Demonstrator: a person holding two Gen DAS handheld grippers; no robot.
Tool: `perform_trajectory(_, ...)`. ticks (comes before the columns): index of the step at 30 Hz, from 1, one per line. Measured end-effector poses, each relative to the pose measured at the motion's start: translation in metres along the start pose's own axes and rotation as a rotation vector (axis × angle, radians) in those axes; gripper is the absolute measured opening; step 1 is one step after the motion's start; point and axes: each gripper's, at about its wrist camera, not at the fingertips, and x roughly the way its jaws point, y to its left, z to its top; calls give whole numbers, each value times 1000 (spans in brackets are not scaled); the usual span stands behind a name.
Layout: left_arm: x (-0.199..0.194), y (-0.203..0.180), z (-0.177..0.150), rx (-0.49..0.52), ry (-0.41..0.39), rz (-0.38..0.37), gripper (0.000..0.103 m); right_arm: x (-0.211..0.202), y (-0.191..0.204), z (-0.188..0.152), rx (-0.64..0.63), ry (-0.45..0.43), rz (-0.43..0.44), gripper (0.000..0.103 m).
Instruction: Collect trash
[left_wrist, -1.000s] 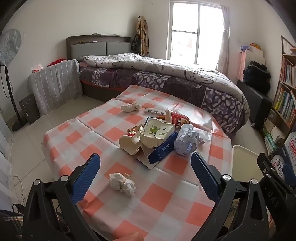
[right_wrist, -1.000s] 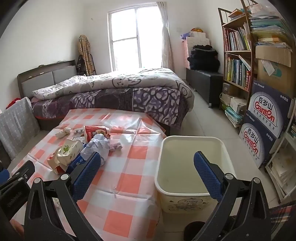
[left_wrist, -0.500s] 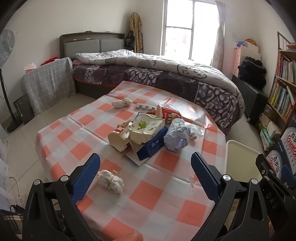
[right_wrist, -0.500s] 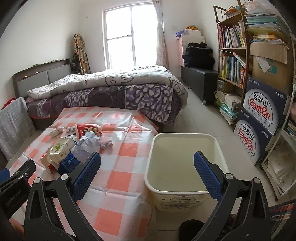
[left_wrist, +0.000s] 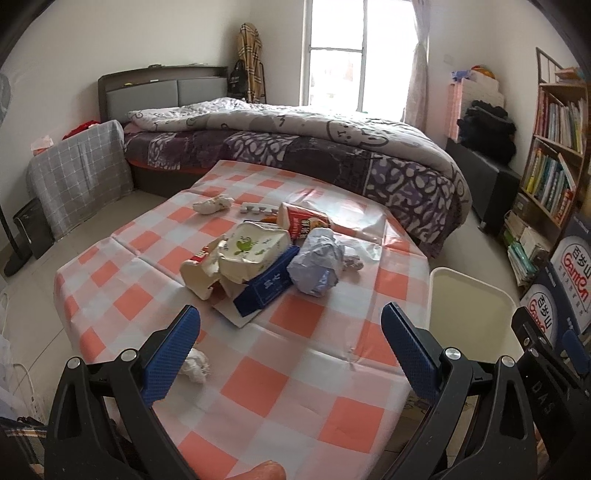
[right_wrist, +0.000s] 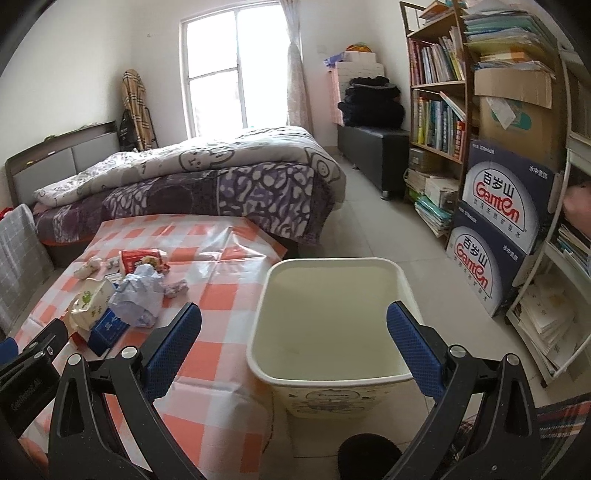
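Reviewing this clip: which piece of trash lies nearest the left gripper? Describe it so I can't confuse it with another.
On the orange-and-white checked tablecloth, look at the near corner beside the left gripper. A small crumpled white tissue wad lies there alone, apart from the central pile, unlike the similar far white wad toward the bed.

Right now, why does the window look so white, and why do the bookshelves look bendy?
Left wrist view: daylight overexposes the window, washing the panes white. Right wrist view: the fisheye lens curves the bookshelf near the edge, and glare shines off the tablecloth.
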Motion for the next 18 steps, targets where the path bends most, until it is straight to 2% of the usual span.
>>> perform_trajectory(12,3,-17,-2,24,10,-18,96,6,-16,-1,23,42,-31,96)
perform_trajectory(18,4,-18,-3,26,9,-17,96,6,-19,-2,29,31,-29,96)
